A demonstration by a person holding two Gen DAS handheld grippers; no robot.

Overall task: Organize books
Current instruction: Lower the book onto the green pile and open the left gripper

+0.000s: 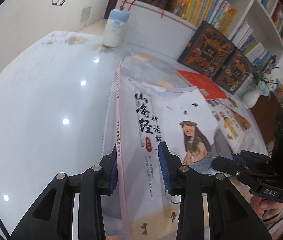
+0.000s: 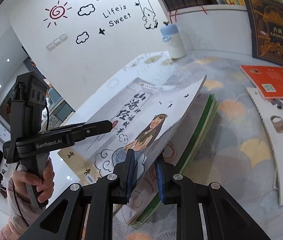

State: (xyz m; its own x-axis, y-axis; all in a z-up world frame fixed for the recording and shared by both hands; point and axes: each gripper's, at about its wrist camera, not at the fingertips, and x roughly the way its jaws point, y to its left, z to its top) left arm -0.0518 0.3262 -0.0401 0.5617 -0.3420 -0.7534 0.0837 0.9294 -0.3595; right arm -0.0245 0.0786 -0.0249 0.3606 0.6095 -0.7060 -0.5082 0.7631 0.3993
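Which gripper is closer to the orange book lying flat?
Right. The right gripper grips the white book's edge facing the orange book; the left gripper grips its far spine edge.

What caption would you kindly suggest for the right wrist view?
Both hand-held grippers, right and left, clamp a white illustrated book above a patterned table.

bare table left, bottle behind, books crowding right

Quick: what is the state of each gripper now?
Left gripper: closed on the white picture book, spine side.
Right gripper: closed on the same book's opposite edge.
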